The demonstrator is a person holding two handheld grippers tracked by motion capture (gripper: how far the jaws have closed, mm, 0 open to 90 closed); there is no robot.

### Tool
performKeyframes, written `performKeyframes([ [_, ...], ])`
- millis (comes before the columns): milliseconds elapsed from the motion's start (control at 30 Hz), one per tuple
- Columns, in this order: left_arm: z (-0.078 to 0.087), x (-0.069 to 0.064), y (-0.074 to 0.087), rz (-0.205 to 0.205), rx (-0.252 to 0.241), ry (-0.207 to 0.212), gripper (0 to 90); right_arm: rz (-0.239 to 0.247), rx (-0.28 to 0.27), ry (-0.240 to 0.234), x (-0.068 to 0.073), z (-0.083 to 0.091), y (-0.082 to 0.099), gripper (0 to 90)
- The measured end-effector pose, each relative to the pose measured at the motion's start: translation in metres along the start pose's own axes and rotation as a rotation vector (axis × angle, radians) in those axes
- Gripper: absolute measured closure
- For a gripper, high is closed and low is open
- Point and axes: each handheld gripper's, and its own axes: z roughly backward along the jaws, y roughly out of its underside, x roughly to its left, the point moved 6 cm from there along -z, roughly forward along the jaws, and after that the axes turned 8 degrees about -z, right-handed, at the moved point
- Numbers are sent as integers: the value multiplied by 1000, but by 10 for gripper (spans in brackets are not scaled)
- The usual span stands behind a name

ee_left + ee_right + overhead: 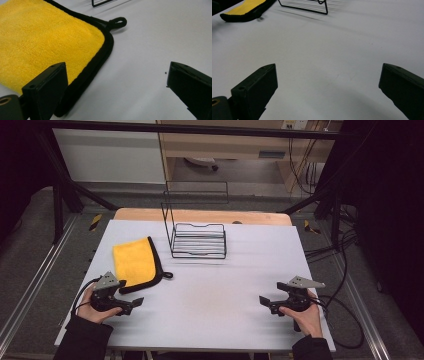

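High view: 2 grippers rest low on the table [210,320], left gripper [131,305] and right gripper [268,303] both spread, nothing held. Yellow cloth [135,262] lies just beyond the left one (loop toward centre). Suggest pinching its near black-edged corner. Wire rack [198,240] beyond; its purpose unclear.

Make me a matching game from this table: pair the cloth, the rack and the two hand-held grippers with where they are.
Things:
1. yellow cloth
2. wire rack
3. left gripper
4. right gripper

Places:
A. table's near right, jaws open and empty
B. far middle of the table
C. flat on the table's left
D. just in front of the cloth, jaws open

Pairs: 1-C, 2-B, 3-D, 4-A
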Motion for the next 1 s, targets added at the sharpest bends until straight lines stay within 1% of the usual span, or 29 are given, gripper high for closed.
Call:
performKeyframes([
  [133, 1, 0, -3, 0, -4, -3, 33, 0, -1, -2, 0, 0, 0, 25],
  [300, 1, 2, -4, 4, 1, -3, 40, 2, 2, 0, 2, -1, 1, 25],
  [367, 0, 3, -6, -1, 7, -5, 43, 4, 2, 1, 3, -2, 1, 25],
  [533, 1, 5, -14, -4, 6, -9, 57, 2, 18, 6, 4, -4, 3, 25],
  [600, -1, 6, -18, -16, 16, -16, 65, 4, 17, 7, 4, -4, 3, 25],
  [667, -3, 9, -22, -13, 22, -23, 76, 6, 13, 8, 4, -4, 2, 25],
  [800, -13, 13, -28, -26, 50, -33, 101, 3, 12, 8, 4, -3, 2, 25],
  [933, -24, 17, -31, -36, 73, -43, 141, 9, 15, 10, 4, -4, 2, 25],
  [1000, -30, 18, -30, -39, 78, -44, 178, 11, 19, 10, 4, -4, 3, 25],
])
